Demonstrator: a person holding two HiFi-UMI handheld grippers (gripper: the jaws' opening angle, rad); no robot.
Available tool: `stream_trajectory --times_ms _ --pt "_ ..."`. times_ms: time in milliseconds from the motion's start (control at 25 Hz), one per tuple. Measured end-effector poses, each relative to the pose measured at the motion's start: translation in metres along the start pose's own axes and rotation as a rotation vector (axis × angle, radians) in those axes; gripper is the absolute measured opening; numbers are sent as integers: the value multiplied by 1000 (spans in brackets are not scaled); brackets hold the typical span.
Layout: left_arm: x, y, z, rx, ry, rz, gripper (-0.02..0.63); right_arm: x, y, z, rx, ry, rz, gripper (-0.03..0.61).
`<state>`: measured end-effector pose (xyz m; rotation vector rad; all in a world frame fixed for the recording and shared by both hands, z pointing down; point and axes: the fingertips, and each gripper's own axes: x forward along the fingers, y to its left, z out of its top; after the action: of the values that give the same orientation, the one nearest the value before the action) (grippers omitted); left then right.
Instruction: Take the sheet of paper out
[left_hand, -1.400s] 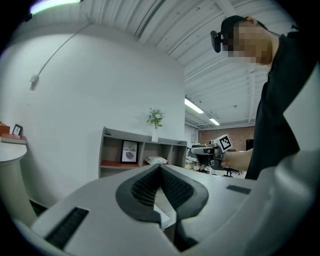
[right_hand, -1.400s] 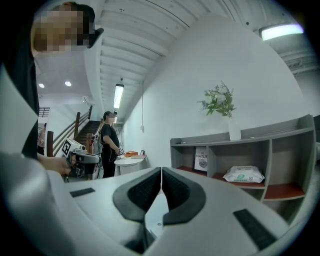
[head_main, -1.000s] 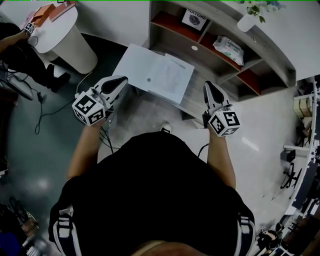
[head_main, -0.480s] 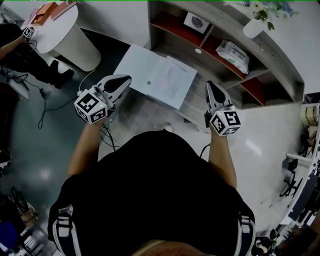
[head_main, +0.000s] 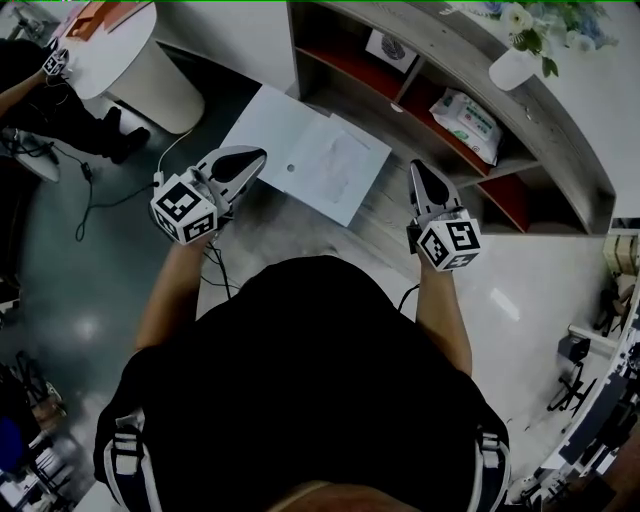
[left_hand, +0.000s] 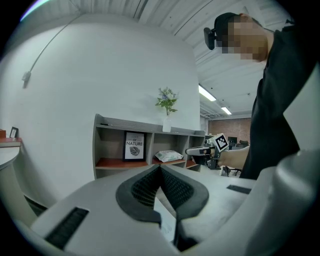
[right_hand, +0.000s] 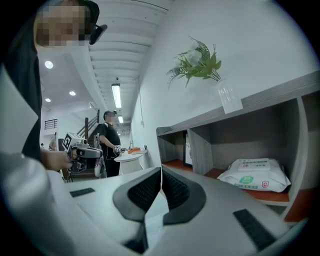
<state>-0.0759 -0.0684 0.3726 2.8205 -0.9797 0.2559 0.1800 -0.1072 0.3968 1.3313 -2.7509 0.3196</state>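
Sheet of paper (head_main: 335, 165) lies before the shelf (head_main: 570, 140), between both grippers; left gripper (head_main: 250, 157) has its jaws closed tip to tip at the sheet's left edge; right gripper (head_main: 417, 170) has its jaws likewise together, near the right corner. On the shelf, a framed print (left_hand: 133, 146) reads "NATURE".

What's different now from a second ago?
Very little. The sheet of paper, with the left tongs clamped on its edge, sits slightly farther from the shelf unit, though the head camera shifting may account for part of that. Nothing was taken hold of or let go. Both tongs stay shut, the right tongs just clear of the paper.
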Motion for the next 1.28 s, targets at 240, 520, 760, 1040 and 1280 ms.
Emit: stream_trajectory --times_ms 240,520,760,1040,1280 --pt "22 -6 -9 -18 15 21 20 5 -19 -8 2 13 43 17" --pt "36 -19 -9 12 39 17 20 5 -25 -10 8 14 72 17" --pt "39 -18 -11 0 41 44 20 0 -27 -5 -3 -5 73 17" --pt "37 -20 -14 0 35 41 20 -4 -32 -15 22 31 32 17" --pt "33 -13 -18 -15 22 37 20 -1 -21 -20 29 49 42 17"
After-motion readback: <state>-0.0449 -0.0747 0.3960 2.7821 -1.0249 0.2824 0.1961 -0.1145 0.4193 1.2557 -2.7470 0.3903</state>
